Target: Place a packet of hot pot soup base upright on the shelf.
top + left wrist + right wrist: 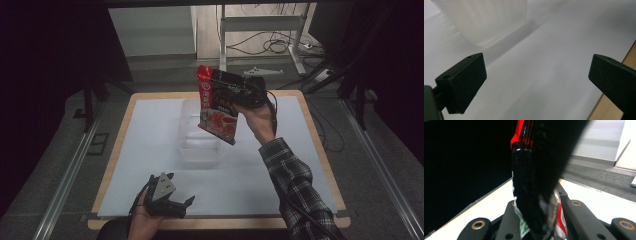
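A red and black snack bag (218,105) hangs in the air over the clear plastic bin (199,149) at the middle of the table. My right gripper (240,91) is shut on the bag's upper right edge. In the right gripper view the bag (534,185) stands edge-on, pinched between the jaws. My left gripper (180,204) rests near the table's front edge, in a hand, and is open with nothing between its pads (465,82). The bin (486,20) stands a little beyond it in the left gripper view.
A white mat (150,130) covers the wooden table (117,145). Beyond the table's far edge stand a desk frame (260,25) and loose cables on the floor. Dark curtains close both sides.
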### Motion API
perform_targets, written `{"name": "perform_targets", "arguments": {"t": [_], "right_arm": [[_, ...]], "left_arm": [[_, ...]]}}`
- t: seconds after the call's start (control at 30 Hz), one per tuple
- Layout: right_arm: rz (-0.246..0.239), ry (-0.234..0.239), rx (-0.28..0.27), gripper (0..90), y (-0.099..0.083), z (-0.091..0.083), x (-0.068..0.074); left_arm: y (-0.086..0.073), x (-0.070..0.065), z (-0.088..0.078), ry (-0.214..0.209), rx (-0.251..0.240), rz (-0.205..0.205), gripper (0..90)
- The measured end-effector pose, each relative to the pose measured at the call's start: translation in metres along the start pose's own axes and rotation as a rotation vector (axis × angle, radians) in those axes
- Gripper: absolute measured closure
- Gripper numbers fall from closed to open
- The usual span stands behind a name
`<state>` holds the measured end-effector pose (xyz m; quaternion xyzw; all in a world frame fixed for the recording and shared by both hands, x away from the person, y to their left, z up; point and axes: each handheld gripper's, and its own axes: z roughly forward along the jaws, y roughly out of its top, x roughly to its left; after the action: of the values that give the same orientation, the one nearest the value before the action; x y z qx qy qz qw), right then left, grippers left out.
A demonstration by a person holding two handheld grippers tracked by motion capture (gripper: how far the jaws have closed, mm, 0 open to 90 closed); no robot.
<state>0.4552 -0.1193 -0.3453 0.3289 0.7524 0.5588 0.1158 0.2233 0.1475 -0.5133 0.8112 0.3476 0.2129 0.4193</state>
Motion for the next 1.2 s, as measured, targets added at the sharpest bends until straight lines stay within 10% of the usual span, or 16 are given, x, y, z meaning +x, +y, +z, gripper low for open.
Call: {"name": "perform_targets", "arguments": {"t": [1.2], "right_arm": [[-0.013,0.050,0.052,76.0,-0.033,0.067,0.019]], "left_arm": [[0.002,0.000,-0.004,-0.004,0.001,0.009,1.6]]}}
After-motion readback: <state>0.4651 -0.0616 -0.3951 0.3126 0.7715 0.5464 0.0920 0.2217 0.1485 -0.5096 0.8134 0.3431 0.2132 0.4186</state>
